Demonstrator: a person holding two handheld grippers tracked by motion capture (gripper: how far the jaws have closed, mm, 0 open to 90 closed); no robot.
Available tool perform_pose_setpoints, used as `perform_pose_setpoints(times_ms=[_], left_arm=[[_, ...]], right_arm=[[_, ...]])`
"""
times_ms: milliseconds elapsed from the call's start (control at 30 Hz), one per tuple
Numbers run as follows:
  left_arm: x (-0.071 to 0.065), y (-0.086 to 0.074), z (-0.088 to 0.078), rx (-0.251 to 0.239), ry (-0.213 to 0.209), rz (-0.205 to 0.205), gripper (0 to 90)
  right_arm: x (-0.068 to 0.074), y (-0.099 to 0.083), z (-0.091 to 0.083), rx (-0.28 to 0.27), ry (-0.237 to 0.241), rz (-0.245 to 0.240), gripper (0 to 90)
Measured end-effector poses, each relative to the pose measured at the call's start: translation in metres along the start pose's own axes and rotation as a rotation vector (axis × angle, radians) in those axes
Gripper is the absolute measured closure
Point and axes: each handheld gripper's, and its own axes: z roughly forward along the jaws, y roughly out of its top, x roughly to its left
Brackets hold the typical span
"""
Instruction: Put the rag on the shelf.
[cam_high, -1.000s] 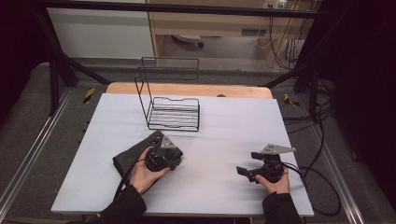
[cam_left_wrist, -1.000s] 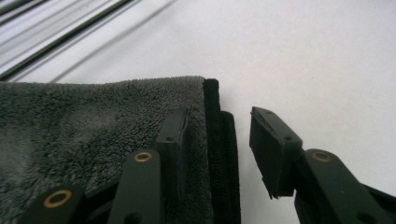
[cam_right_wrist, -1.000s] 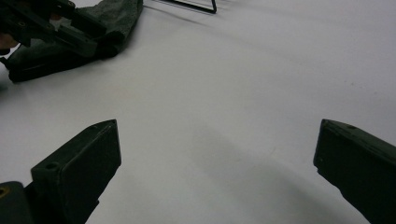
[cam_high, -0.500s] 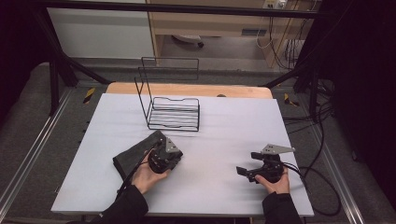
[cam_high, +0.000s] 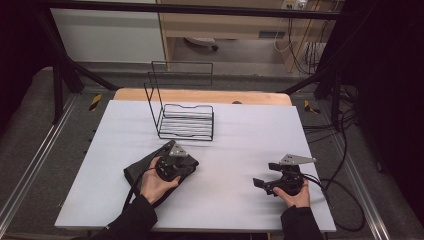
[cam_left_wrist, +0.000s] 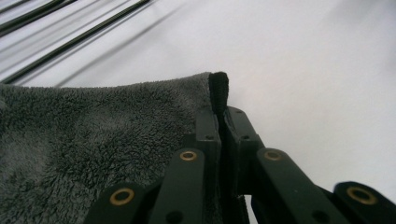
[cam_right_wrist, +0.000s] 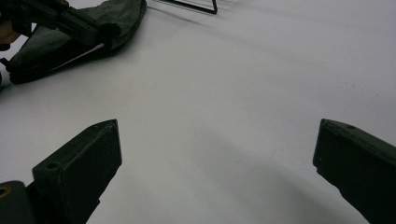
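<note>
The left gripper has just been closing and now pinches the corner hem of the dark grey towel, which spreads flat on the tabletop to its left. The right gripper rests well apart, jaws spread wide over bare tabletop.

We see a black wire rack standing on the white counter, near its far edge, with a wooden strip just behind.

Dark grey cloth, black wire rack, white table
</note>
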Motion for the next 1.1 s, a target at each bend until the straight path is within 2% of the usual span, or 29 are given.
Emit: perform_pose_setpoints(times_ms=[100, 200, 300, 333, 400, 500, 667, 700, 733, 767, 800, 833, 900, 967, 1000, 1100], left_arm=[[-0.002, 0.004, 0.005, -0.009, -0.009, -0.011, 84.5], [0.001, 0.004, 0.012, 0.006, -0.012, -0.031, 83.6], [0.004, 0.003, 0.012, 0.004, -0.022, -0.046, 77.8], [0.005, 0.004, 0.003, -0.012, -0.004, -0.039, 73.4], [0.008, 0.004, -0.011, -0.037, 0.005, -0.034, 64.5], [0.019, -0.001, -0.037, -0.053, 0.026, -0.043, 55.2], [0.045, -0.022, -0.077, -0.058, 0.082, -0.085, 39.1], [0.045, -0.022, -0.077, -0.058, 0.082, -0.085, 37.1], [0.057, -0.033, -0.089, -0.071, 0.101, -0.114, 35.9], [0.063, -0.038, -0.093, -0.072, 0.103, -0.133, 34.6], [0.063, -0.038, -0.093, -0.072, 0.103, -0.133, 32.8], [0.074, -0.049, -0.098, -0.060, 0.112, -0.157, 32.4], [0.083, -0.058, -0.101, -0.045, 0.124, -0.171, 32.5], [0.087, -0.062, -0.101, -0.036, 0.132, -0.171, 33.7], [0.092, -0.069, -0.101, -0.026, 0.140, -0.186, 35.2], [0.099, -0.079, -0.101, -0.004, 0.148, -0.201, 43.2]], right_arm=[[0.000, 0.000, 0.000, 0.000, 0.001, 0.000, 1.9], [0.001, 0.000, 0.000, -0.001, 0.003, 0.003, 2.0], [0.002, 0.000, 0.000, -0.001, 0.004, 0.002, 2.5], [0.002, 0.000, 0.000, -0.003, 0.006, 0.000, 3.0], [0.002, 0.000, 0.001, -0.005, 0.001, -0.001, 4.1], [0.006, 0.003, 0.002, -0.006, 0.003, -0.013, 6.0], [0.017, 0.008, 0.009, -0.012, 0.007, -0.026, 8.8], [0.019, 0.009, 0.011, -0.009, 0.004, -0.027, 9.1], [0.022, 0.011, 0.013, -0.009, -0.001, -0.032, 10.0], [0.024, 0.012, 0.016, -0.004, -0.007, -0.034, 10.3], [0.027, 0.014, 0.019, 0.001, -0.014, -0.036, 10.4], [0.030, 0.015, 0.023, 0.008, -0.021, -0.037, 10.8], [0.038, 0.020, 0.030, 0.016, -0.028, -0.040, 12.1], [0.045, 0.024, 0.039, 0.021, -0.018, -0.043, 12.7], [0.050, 0.027, 0.044, 0.024, -0.015, -0.045, 13.0], [0.063, 0.035, 0.056, 0.017, 0.007, -0.048, 15.4]])
